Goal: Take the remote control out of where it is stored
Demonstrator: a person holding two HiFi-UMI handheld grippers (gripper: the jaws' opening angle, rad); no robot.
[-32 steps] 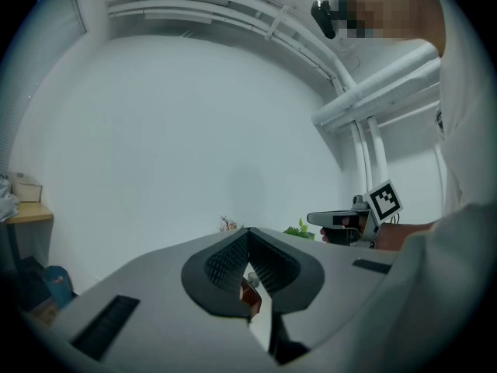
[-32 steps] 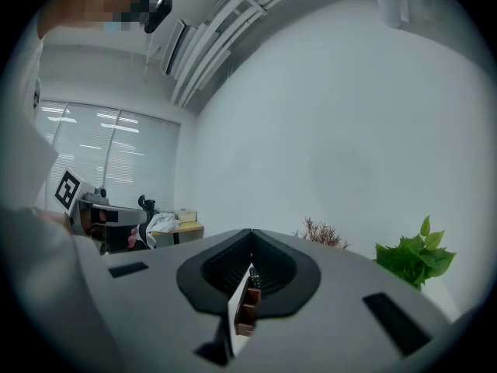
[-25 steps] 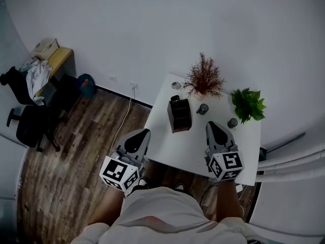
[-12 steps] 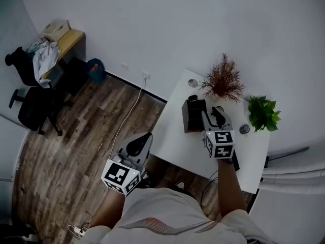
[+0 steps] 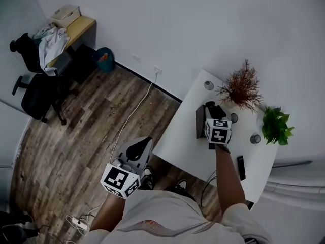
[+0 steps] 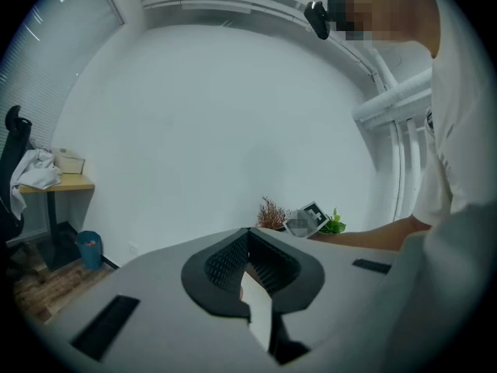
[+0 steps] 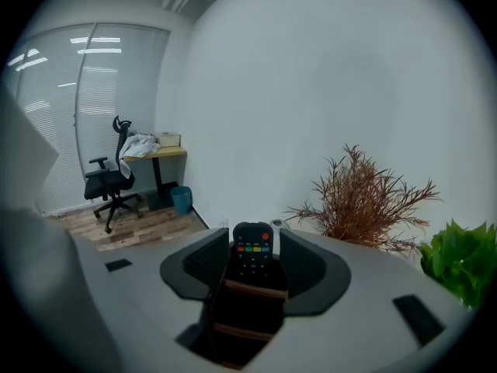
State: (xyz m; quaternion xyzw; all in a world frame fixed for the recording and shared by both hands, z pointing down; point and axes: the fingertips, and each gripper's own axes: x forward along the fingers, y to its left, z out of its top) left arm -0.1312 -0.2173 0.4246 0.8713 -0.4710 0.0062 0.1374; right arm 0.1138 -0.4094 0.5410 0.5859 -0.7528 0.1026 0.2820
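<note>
A black remote control [image 7: 253, 256] with coloured buttons stands upright in a dark holder [image 7: 245, 309] on the white table [image 5: 188, 141]. My right gripper [image 7: 253, 239] is level with the remote's top, one jaw on each side. Its jaws are opening, and narrow gaps show between the pads and the remote. In the head view the right gripper [image 5: 215, 115] hangs over the holder [image 5: 200, 122]. My left gripper [image 5: 138, 147] is held low, left of the table and above the wooden floor. It is shut with nothing in it [image 6: 248, 243].
A dried reddish plant [image 5: 242, 88], a green plant [image 5: 277, 126] and small cups [image 5: 208, 85] stand at the table's back. A slim black bar [image 5: 241, 168] lies near its front right. An office chair [image 5: 35, 93] and a desk [image 5: 76, 29] are far left.
My right gripper has moved forward from the table's front edge to the holder, and now straddles the remote. The left gripper has stayed low beside the table.
</note>
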